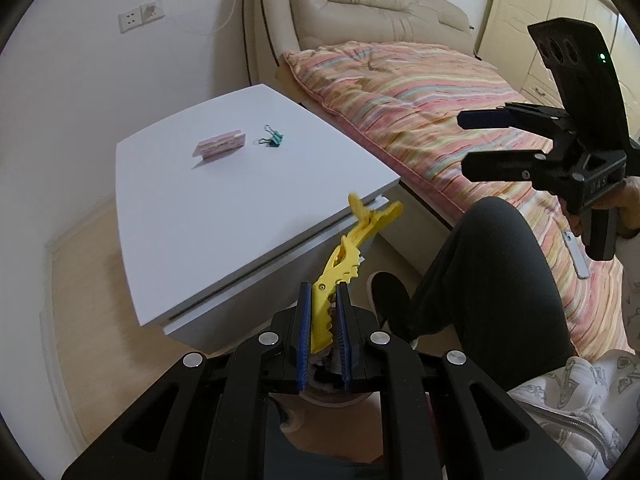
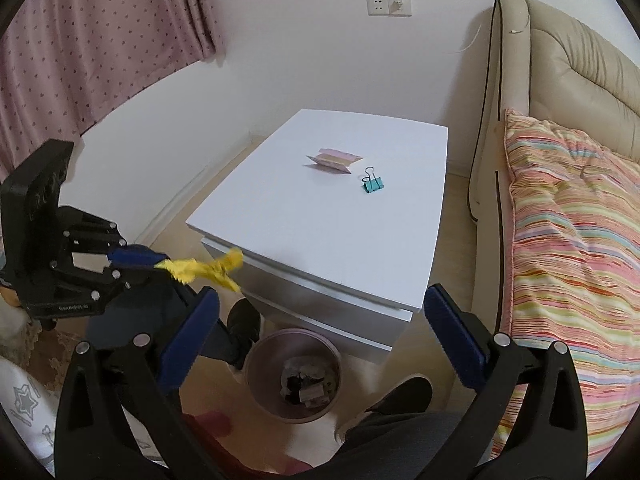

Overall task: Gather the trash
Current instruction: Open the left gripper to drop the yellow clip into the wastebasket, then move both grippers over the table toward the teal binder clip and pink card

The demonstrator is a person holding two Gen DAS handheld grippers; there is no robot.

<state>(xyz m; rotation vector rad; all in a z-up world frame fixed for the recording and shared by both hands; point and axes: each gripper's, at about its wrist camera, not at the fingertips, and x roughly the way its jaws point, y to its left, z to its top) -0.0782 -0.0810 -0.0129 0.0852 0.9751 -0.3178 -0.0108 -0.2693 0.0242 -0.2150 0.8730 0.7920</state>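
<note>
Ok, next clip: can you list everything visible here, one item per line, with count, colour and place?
Hair clip: one, yellow, held in the left gripper, off the table's front edge.
Binder clip: one, teal with black handles, on the table.
Folded paper packet: one, pink and cream, on the table beside the binder clip.
Table: one, white, next to the bed.
Trash bin: one, pink, on the floor in front of the table, scraps inside.
Quilt: one, striped pink, on the bed.
Headboard: one, beige, padded.
Curtain: one, pink, dotted.
Wall sockets: two, white.
Left gripper: black, blue pads, jaws closed on the hair clip.
Right gripper: black, blue pads, jaws wide open, holding nothing.
</note>
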